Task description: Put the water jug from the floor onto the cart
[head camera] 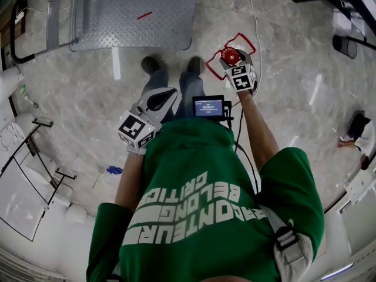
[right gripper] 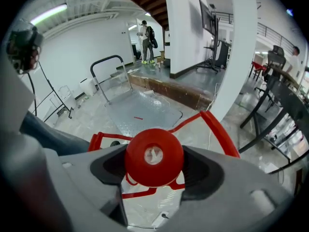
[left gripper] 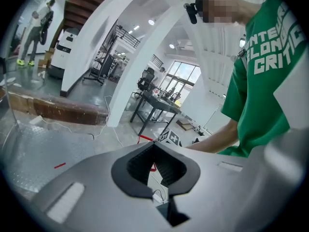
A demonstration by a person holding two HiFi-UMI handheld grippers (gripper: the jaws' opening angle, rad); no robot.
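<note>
The water jug is clear, with a red cap (head camera: pixel 231 56) and a red carrying handle (head camera: pixel 242 40). It hangs above the floor, just right of my feet. My right gripper (head camera: pixel 234 63) is shut on the cap (right gripper: pixel 154 157), with one pad on each side, and the red handle (right gripper: pixel 219 129) shows behind it. The jug's clear body is hard to make out. The cart (head camera: pixel 138 10) is a flat metal platform with a black push bar (head camera: pixel 17 31), standing ahead of me and also visible in the right gripper view (right gripper: pixel 140 108). My left gripper (head camera: pixel 163 98) (left gripper: pixel 154 146) is by my left leg, shut on nothing.
My shoes (head camera: pixel 151 64) stand just short of the cart's near edge. A white cable (head camera: pixel 255 22) runs along the floor on the right. White racks (head camera: pixel 23 175) fill the left side, and black table legs (head camera: pixel 343 2) stand at the top right. Another person (head camera: pixel 359 135) is at the far right.
</note>
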